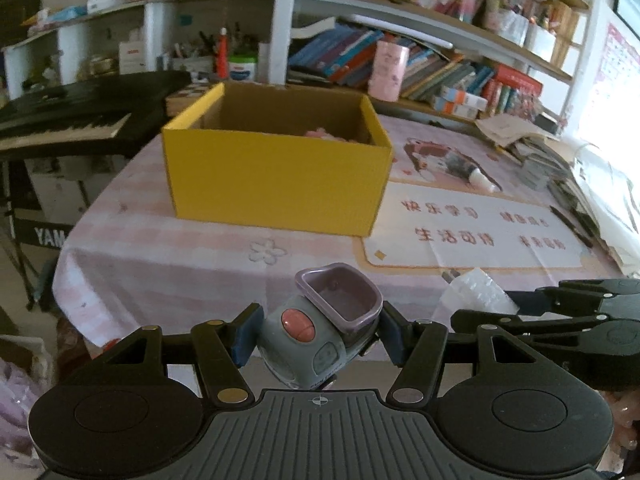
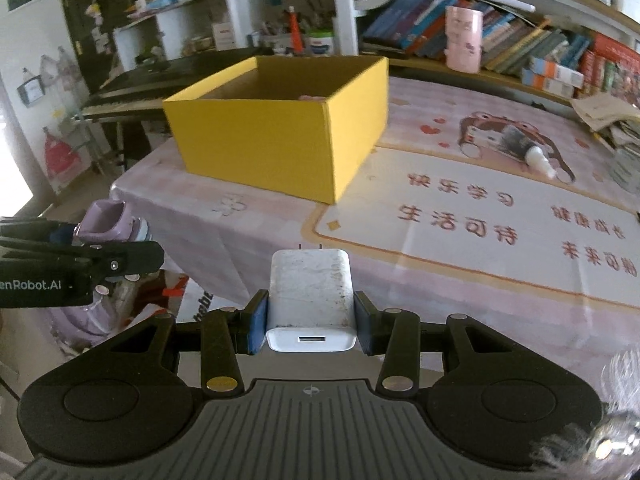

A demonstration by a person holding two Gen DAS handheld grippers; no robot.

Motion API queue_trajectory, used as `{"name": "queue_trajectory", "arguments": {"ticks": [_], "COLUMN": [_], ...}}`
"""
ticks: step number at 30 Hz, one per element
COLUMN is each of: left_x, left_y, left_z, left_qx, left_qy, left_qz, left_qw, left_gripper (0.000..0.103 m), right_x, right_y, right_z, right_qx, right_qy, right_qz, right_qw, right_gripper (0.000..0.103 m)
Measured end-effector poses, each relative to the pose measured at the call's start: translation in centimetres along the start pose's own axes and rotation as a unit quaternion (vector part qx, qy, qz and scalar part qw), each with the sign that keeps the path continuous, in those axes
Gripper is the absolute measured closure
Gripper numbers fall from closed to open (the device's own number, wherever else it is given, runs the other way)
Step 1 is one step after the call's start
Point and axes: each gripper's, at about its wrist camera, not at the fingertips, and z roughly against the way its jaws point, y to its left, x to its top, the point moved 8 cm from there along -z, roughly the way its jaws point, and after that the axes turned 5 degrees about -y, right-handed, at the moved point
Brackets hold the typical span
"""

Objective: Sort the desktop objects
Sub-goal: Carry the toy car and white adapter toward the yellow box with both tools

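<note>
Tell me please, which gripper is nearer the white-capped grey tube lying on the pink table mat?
Right. The right gripper, clamping a white charger, is beside the left gripper on the tube's side; the tube lies ahead-right of both.

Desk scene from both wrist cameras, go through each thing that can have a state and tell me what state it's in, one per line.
Left gripper: shut on the toy.
Toy: held off the table, purple cup part open at the top.
Right gripper: shut on the charger.
Charger: held, prongs pointing away, port empty.
Yellow box: open-topped, upright on the table, something pink inside.
Tube: lying flat, capped, untouched.
</note>
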Motion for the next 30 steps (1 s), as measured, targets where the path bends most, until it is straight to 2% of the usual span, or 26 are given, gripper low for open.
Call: {"name": "queue_trajectory", "arguments": {"ticks": [10,23,30], "left_x": [3.1,12.5,16.0], "left_y": [2.2,3.2,2.8], "left_z": [-0.1,-2.8,-5.6], "left_qx": [0.031,0.048,0.057], "left_qy": [-0.037,-0.127,-0.15], "left_qz": [0.02,0.014,0.0], "left_qw": [0.9986,0.9907,0.987], "left_gripper": [0.042,0.042,0.042], "right_x": [3.6,13.3,17.8], "right_y": [1.1,0.3,-1.8], "right_z": [-1.2,-3.0,-5.2], "right_qx": [0.027,0.059,0.064], "right_qy": [-0.029,-0.108,-0.134], "right_qz": [0.011,0.029,0.038], "right_qw": [0.999,0.992,0.988], "right_gripper": [0.063,0.063,0.063]}}
